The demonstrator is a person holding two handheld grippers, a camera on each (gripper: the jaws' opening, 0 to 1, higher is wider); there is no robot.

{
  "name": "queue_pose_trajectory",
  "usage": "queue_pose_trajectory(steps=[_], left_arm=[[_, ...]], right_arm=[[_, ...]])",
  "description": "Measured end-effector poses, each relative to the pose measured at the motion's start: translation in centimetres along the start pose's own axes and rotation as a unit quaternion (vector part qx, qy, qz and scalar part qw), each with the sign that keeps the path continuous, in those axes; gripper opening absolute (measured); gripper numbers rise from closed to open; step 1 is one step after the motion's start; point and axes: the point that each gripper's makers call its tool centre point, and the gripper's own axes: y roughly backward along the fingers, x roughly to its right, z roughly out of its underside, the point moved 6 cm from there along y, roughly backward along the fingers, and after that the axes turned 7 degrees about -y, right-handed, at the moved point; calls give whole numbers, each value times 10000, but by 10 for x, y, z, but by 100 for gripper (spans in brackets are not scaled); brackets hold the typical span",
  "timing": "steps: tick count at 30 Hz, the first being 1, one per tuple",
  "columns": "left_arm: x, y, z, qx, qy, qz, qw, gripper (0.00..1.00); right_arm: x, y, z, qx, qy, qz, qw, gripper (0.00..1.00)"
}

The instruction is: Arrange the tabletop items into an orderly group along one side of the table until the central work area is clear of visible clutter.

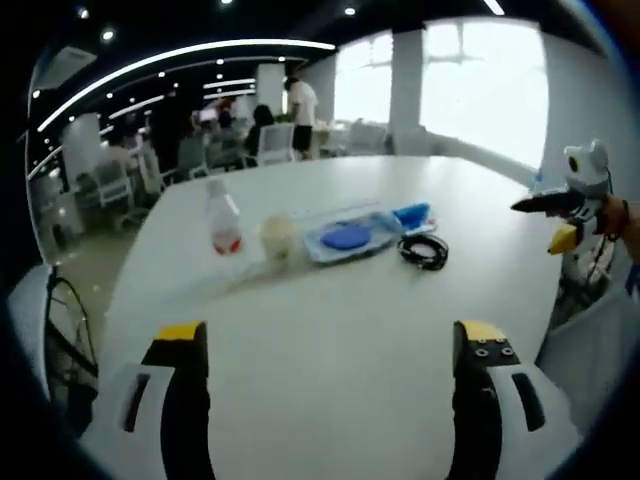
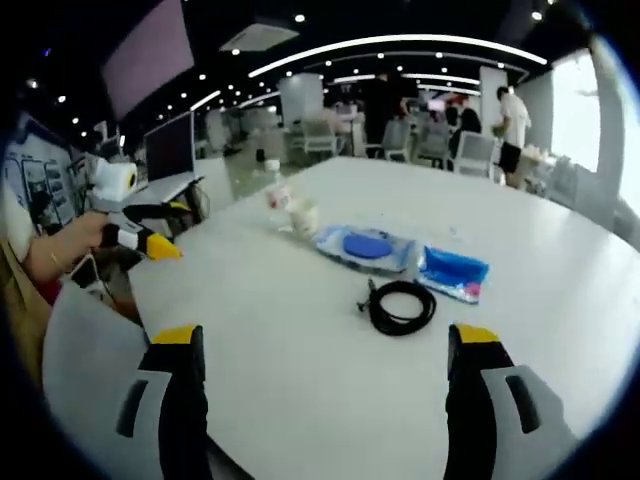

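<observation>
While both pairs of tongs hover spread wide and hold nothing, the left tongs and the right tongs hang over the near edge of the white counter. Nearest in the right gripper view lies a coiled black cable. Just beyond it rest a blue pouch and a clear packet with a blue disc, side by side. Farther along stand a small pale cup and a clear bottle with a red label, close together. Beyond the counter, chairs and people fill the background.
</observation>
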Motion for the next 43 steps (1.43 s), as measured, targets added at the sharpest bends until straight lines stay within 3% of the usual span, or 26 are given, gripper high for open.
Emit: queue_pose_trajectory(steps=[9,13,18,43], left_arm=[[11,25,21,26,-26,-71,10000,99],[18,25,26,36,59,-24,10000,99],[22,21,26,61,8,-26,10000,99],[21,17,33,-115,136,15,9998,99]], right_arm=[[-5,15,30,139,-267,89,9995,100],[-4,18,40,263,-387,231,9986,100],[-5,16,53,158,-421,340,9984,100],[-3,10,69,-1,-606,471,9971,100]])
